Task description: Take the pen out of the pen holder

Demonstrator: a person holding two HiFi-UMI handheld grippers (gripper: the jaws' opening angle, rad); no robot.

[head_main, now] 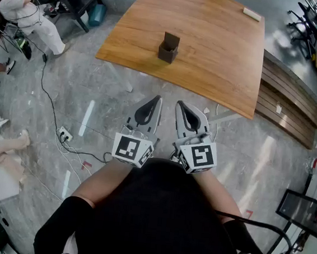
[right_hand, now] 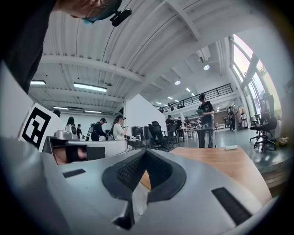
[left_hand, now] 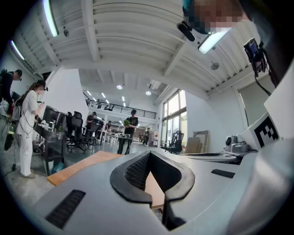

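A dark brown pen holder [head_main: 168, 47] stands upright on the wooden table [head_main: 211, 50], near its front left part. No pen shows in it from the head view. My left gripper [head_main: 156, 99] and right gripper [head_main: 181, 104] are held side by side above the floor, short of the table's front edge and well away from the holder. Both are shut with nothing between the jaws. The left gripper view shows the shut left gripper [left_hand: 148, 154] over a strip of table [left_hand: 82, 166]. In the right gripper view, the shut right gripper [right_hand: 145, 151] points across the table [right_hand: 216, 160]. Neither gripper view shows the holder.
A small white block [head_main: 251, 14] lies at the table's far right corner. Dark wooden steps [head_main: 287, 106] run along the right. Cables and a power strip [head_main: 64, 136] lie on the floor to the left, where a person [head_main: 23, 16] stands. Office chairs [head_main: 313, 24] sit at the back right.
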